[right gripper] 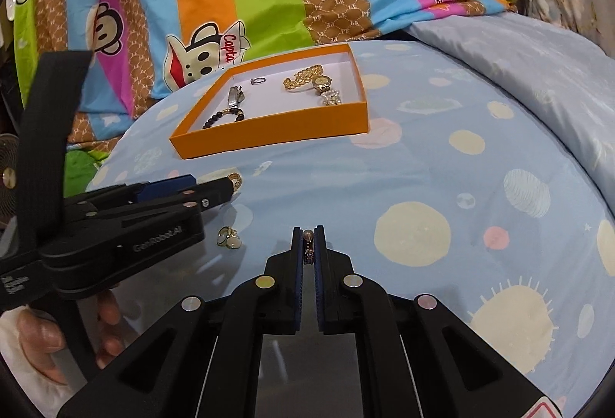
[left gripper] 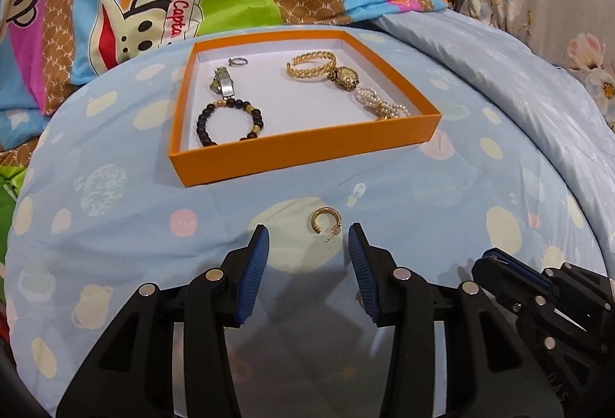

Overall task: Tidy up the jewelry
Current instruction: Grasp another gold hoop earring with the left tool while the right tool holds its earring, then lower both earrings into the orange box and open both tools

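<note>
Right gripper clamps a small beaded ring; left gripper gapes part-open, empty, at a gold hoop earring.
Both pieces sit short of the shallow orange cardboard box; next, probably carry the ring over its near wall.

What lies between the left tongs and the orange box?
In the left wrist view, a gold hoop earring lies on the blue bedsheet just ahead of the open left tongs. Beyond it, only bare sheet reaches the orange box.
</note>
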`<state>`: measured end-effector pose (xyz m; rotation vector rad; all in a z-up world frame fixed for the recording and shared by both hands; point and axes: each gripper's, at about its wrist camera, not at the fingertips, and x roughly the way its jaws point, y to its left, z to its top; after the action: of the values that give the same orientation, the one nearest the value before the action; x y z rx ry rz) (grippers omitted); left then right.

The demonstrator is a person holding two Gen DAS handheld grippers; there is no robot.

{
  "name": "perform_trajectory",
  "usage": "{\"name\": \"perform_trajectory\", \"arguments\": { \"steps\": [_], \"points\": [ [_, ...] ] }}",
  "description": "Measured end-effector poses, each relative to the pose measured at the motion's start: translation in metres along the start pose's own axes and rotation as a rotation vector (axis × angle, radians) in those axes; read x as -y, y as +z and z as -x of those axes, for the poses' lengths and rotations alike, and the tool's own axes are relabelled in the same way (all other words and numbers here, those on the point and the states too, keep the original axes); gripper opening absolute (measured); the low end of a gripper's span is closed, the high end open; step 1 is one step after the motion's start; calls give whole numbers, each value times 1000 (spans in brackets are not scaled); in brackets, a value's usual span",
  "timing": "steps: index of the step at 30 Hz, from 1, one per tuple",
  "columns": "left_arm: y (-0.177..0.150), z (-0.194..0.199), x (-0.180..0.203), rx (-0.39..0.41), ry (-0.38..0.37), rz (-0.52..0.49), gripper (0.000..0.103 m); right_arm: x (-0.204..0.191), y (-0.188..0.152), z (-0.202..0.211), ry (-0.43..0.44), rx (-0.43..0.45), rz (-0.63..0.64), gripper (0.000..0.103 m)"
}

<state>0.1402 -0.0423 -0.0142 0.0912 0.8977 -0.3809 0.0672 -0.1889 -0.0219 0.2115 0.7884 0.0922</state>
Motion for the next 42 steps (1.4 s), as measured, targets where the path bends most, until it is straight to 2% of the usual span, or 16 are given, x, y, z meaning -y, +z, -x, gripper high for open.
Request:
{"name": "perform_trajectory", "arguments": {
  "steps": [5, 9, 10, 11, 17, 23, 31, 37, 42],
  "points": [
    [3, -4, 3, 5, 7, -2, 40, 2, -1, -2, 10, -6, -14, 5],
    [8, -11, 7, 4, 15, -8, 25, 2, -1, -2, 12, -9, -18, 5],
    [8, -12, 8, 3, 10, -12, 18, 2, -1, -2, 11, -10, -19, 5],
    [8, -12, 10, 2, 11, -20, 16, 2, -1, -2, 12, -11, -19, 5],
    [6, -5, 9, 26, -3, -20, 16, 3, -1, -1, 12, -5, -25, 5],
    [10, 21, -1, 79, -19, -12, 16, 0, 4, 5, 2, 32, -4, 5],
    [42, 48, -35, 159, 20, 23, 16, -14, 51, 0, -29, 108, 60, 5],
    [74, 34, -51, 189, 25, 79, 16, -20, 95, -33, 30, 103, 28, 5],
    [94, 5, -47, 181, 21, 89, 16, -24, 116, -61, 32, 105, 16, 5]
  ]
}}
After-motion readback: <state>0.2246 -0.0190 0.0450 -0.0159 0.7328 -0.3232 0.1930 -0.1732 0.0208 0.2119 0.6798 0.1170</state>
